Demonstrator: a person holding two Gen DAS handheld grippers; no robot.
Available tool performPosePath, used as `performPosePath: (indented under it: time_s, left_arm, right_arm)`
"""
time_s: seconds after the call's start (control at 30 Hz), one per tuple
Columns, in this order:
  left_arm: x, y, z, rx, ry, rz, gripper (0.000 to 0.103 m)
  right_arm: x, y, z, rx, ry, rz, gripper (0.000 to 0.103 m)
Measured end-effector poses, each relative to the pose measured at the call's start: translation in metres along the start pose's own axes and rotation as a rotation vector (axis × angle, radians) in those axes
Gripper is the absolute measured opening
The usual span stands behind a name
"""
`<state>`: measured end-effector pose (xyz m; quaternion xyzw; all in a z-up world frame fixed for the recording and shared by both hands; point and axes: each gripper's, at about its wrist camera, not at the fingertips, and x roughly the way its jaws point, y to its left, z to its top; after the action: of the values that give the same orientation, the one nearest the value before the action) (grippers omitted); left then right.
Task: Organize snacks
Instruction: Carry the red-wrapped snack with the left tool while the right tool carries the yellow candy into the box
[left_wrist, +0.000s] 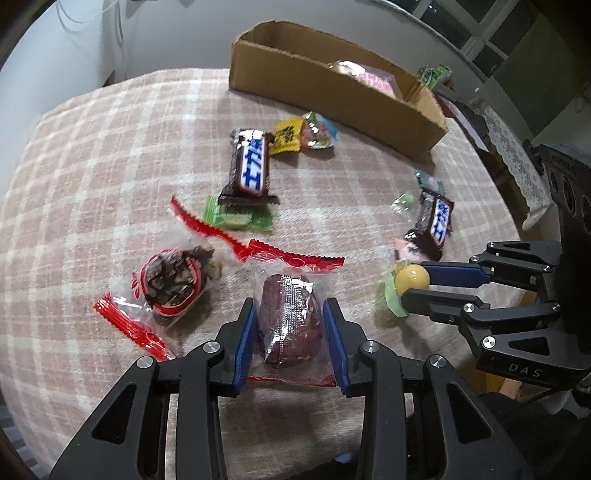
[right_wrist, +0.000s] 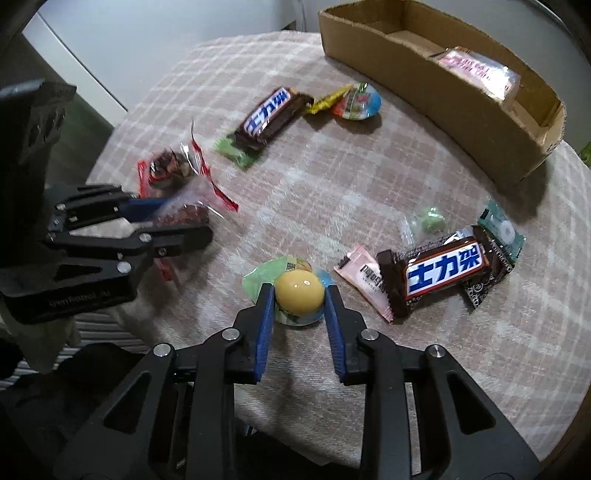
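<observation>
My left gripper (left_wrist: 290, 317) has its pads on either side of a dark red date (left_wrist: 290, 325) in clear wrap with a red edge, flanking it closely and seemingly touching the film; I judge it clamped or nearly so. My right gripper (right_wrist: 299, 295) sits the same way around a yellow jelly cup (right_wrist: 299, 291), pads at its sides, likely gripping. Both snacks rest on the checked cloth (left_wrist: 110, 166).

Little is sorted, I'd say. The box (right_wrist: 436, 96) at the far side holds only a pink packet (right_wrist: 476, 70), the rest of it bare. Loose on the cloth: a chocolate bar (left_wrist: 251, 166) lying over a green packet (left_wrist: 240, 218), a yellow sweet (left_wrist: 286, 134) beside a colourful one (left_wrist: 319, 131), a walnut date (left_wrist: 173, 284) just beside my left fingers, and on the right a second bar (right_wrist: 443, 269) overlapping a pale pink sachet (right_wrist: 365, 277), a teal packet (right_wrist: 504, 232) and a small green candy (right_wrist: 430, 219)

Between my grippers and the box the middle of the cloth is open, so a lift and carry forward looks free. The table's rounded edge runs close behind both grippers, and the box's near wall must be cleared from above
</observation>
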<state>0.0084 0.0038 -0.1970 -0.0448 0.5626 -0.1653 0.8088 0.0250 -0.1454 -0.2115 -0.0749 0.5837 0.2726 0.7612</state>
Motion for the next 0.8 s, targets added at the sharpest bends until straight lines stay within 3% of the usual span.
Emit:
performPosePath:
  time_s: [0.47, 0.8]
  left_arm:
    - [-0.036, -0.017, 0.051, 0.031, -0.124, -0.039, 0.034]
    - [-0.04, -0.019, 0.108, 0.065, -0.191, -0.027, 0.034]
  right_arm:
    - [-0.058, -0.028, 0.039, 0.067, -0.145, -0.01, 0.028]
    - [-0.094, -0.074, 0.077, 0.119, -0.245, -0.082, 0.028]
